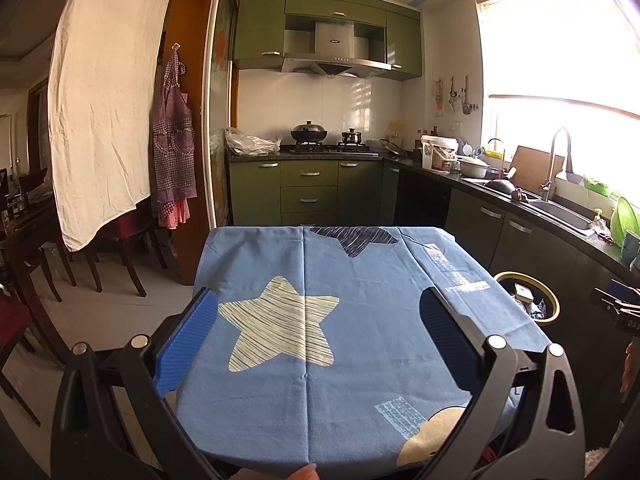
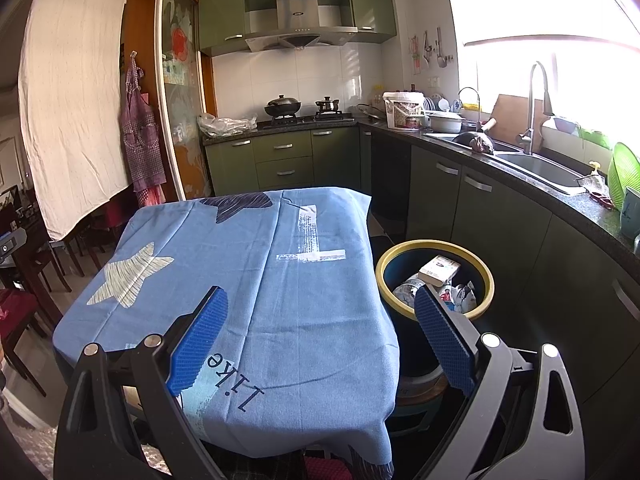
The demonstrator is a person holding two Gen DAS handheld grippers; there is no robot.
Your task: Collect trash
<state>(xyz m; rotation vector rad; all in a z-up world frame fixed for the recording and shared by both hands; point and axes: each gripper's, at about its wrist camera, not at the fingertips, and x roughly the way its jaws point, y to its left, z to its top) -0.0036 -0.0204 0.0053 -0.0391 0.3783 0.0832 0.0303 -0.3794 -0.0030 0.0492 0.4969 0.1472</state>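
Since the dark round bin with a yellow rim is parked just beside the table draped in a blue star-printed cloth, trash can be dropped in easily; a small box and wrappers are seen inside, ahead-right of the right gripper. Both it and the left gripper are held spread wide, with nothing gripped or touched.

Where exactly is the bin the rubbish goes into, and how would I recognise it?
Start at the table under the blue star-print cloth in the middle of the kitchen. On the floor at its right side, between the table and the dark lower cabinets under the sink counter, stands the trash bin. It is round and dark with a yellow rim, and already holds a small box and crumpled wrappers.
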